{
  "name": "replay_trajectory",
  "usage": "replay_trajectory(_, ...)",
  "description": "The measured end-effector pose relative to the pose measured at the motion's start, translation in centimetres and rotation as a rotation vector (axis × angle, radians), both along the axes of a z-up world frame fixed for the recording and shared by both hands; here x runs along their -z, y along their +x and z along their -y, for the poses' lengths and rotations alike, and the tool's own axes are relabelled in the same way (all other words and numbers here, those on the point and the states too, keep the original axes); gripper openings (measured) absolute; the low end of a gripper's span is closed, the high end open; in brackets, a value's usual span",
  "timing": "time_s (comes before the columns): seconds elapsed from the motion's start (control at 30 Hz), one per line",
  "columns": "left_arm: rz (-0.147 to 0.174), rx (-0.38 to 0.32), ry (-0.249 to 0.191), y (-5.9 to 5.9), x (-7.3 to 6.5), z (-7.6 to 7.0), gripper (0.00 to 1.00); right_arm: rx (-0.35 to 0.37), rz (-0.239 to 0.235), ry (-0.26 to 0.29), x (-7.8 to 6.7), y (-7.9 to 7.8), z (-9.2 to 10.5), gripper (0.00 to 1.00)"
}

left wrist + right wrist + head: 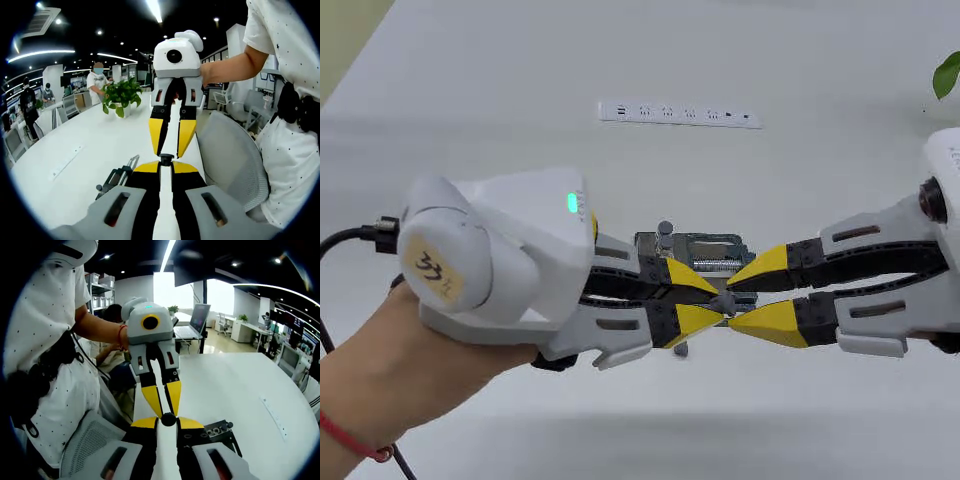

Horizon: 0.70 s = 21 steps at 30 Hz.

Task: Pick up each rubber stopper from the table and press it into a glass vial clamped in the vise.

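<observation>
1. Pinches the dark rubber stopper (724, 303) in the left tongs (716, 300), yellow tips narrowed right down onto it.
2. Meets it head-on with the right tongs (733, 302), closed in on the same stopper from the opposite side; cannot tell which pair bears the load.
3. Looks like a hand-over or re-grip, probably to get the stopper turned the right way for pressing down.
4. Holds the stopper in the air, over the vise (705, 250) and not yet in a vial; no telling from here which of the vise's grey parts is glass.
5. Grasps the left tool from below with the left hand (380, 370), wrist about level, tongs pointing right; brings the right tool in level from the other side, both in one straight line.
6. Leaves the white counter (520, 80) otherwise bare near the vise, with a power strip (678, 113) well beyond it.
</observation>
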<state>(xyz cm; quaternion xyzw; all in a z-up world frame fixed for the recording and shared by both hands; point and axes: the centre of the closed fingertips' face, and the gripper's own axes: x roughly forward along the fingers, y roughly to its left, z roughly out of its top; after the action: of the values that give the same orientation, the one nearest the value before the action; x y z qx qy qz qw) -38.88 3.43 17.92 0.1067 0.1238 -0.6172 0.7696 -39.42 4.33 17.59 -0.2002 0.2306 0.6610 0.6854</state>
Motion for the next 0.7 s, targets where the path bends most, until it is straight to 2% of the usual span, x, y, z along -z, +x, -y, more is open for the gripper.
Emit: replay_trajectory(0.7,0.002,0.011,-0.002,-0.13,-0.21,0.02,0.04,-0.002,0.005,0.005,-0.26,-0.05,-0.13,0.07)
